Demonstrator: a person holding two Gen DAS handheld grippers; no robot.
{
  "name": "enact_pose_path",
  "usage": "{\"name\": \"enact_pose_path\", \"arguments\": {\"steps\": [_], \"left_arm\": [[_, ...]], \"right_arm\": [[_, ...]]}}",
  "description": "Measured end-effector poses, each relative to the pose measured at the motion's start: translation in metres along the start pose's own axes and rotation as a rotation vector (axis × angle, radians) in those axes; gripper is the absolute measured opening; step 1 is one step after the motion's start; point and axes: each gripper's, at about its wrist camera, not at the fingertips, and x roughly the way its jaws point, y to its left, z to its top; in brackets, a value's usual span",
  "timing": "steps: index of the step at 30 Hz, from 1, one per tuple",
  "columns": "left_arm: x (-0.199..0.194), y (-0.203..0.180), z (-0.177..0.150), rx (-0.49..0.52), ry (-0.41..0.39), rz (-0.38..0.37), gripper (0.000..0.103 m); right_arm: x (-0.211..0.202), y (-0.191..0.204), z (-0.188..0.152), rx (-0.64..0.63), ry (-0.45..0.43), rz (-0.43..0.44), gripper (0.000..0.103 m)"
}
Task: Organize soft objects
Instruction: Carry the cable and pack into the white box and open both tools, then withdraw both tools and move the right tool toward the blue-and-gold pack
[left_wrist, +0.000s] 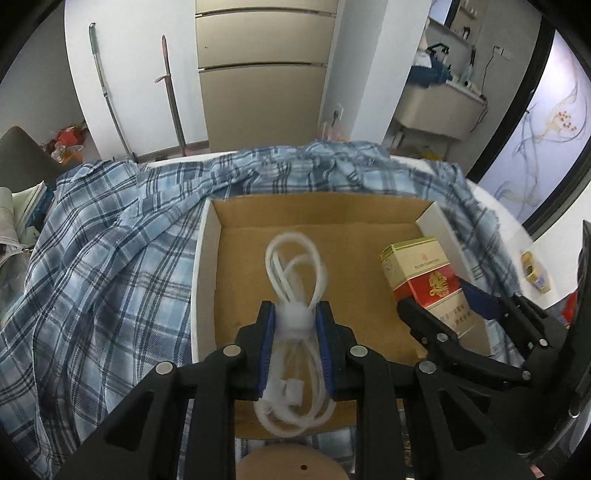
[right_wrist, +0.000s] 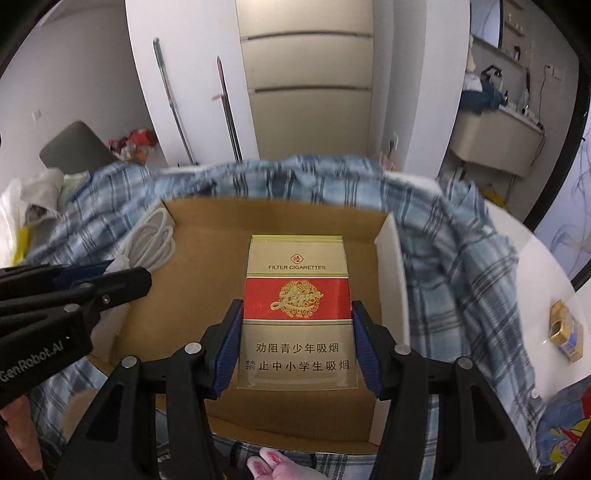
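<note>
My left gripper (left_wrist: 294, 317) is shut on a coiled white cable (left_wrist: 295, 269) and holds it over the open cardboard box (left_wrist: 314, 210). My right gripper (right_wrist: 297, 314) is shut on a red and gold cigarette pack (right_wrist: 297, 295) and holds it over the same box (right_wrist: 273, 214), to the right of the cable. The cable (right_wrist: 153, 240) and the left gripper (right_wrist: 107, 275) show at the left in the right wrist view. The right gripper (left_wrist: 448, 299) with the pack (left_wrist: 424, 273) shows at the right in the left wrist view. A blue plaid shirt (left_wrist: 103, 258) lies around the box.
The plaid shirt (right_wrist: 458, 266) wraps the box's far and right sides. A small gold and blue box (right_wrist: 565, 332) sits on the white table at the right. A pink soft item (right_wrist: 273, 465) lies below the box. Clutter and a chair (right_wrist: 74, 147) stand at the left.
</note>
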Motion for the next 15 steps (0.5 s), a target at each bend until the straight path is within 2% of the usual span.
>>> {"name": "enact_pose_path", "arguments": {"steps": [5, 7, 8, 9, 10, 11, 13, 15], "left_arm": [[0.003, 0.0, 0.0, -0.001, 0.006, -0.019, 0.024], [0.002, 0.0, 0.002, -0.002, -0.007, -0.004, 0.028], [0.0, 0.001, 0.002, -0.007, -0.013, -0.005, 0.039], [-0.001, 0.002, 0.004, -0.012, -0.023, -0.007, 0.049], [-0.005, 0.003, 0.004, -0.016, -0.045, -0.005, 0.069], [-0.009, 0.003, 0.005, -0.014, -0.077, 0.007, 0.076], [-0.017, 0.003, 0.005, -0.009, -0.111, 0.043, 0.076], [-0.023, 0.002, 0.007, 0.0, -0.124, 0.033, 0.076]], "right_arm": [[0.003, -0.003, 0.0, -0.002, 0.014, 0.009, 0.055], [0.002, -0.004, -0.001, -0.001, 0.008, 0.004, 0.061], [0.001, -0.005, -0.001, 0.002, 0.003, -0.002, 0.067], [0.001, -0.004, 0.001, 0.003, -0.002, -0.005, 0.068], [0.0, -0.005, 0.002, 0.005, -0.005, -0.006, 0.068], [-0.001, -0.006, 0.002, 0.008, -0.007, -0.006, 0.068], [-0.003, -0.008, 0.003, 0.018, -0.01, -0.007, 0.068], [-0.005, -0.009, 0.005, 0.023, -0.013, -0.007, 0.068]]}}
